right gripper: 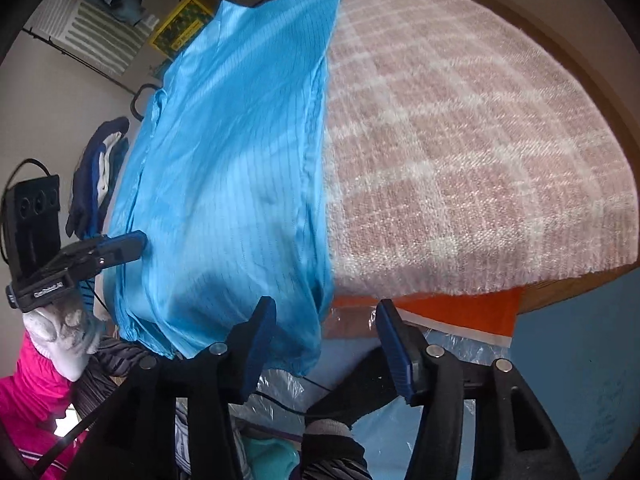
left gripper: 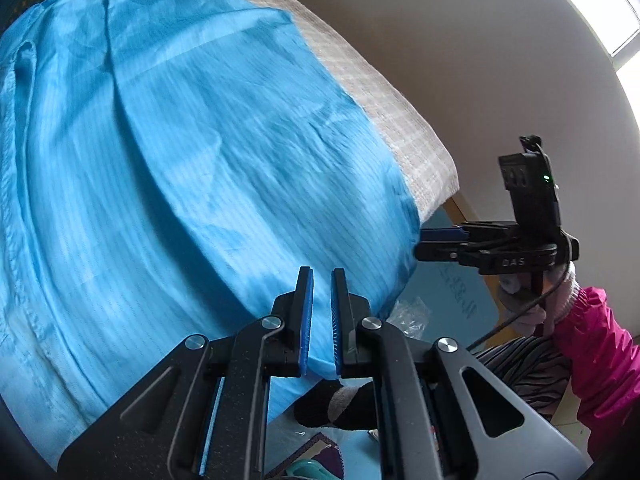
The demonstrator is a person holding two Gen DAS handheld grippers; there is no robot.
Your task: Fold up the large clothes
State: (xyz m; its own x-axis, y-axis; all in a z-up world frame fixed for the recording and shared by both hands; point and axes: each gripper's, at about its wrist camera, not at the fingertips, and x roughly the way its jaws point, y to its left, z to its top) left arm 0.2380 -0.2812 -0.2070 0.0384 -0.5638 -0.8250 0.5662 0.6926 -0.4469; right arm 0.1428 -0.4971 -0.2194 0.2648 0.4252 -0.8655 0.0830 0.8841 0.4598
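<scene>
While the garment (left gripper: 192,168) lies lengthwise on the blanket (right gripper: 460,160), its hem overhangs the near edge. L gripper (left gripper: 321,320) is clamped on that hem; R gripper (right gripper: 326,344) (jaws apart, nothing between) sits just right of the hem corner, nearer it.

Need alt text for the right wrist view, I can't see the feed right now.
The right gripper stands open at the near edge of a blue garment, gripping nothing. The garment lies on a checked blanket and hangs over its front edge, and the left gripper reaches its far side.
</scene>
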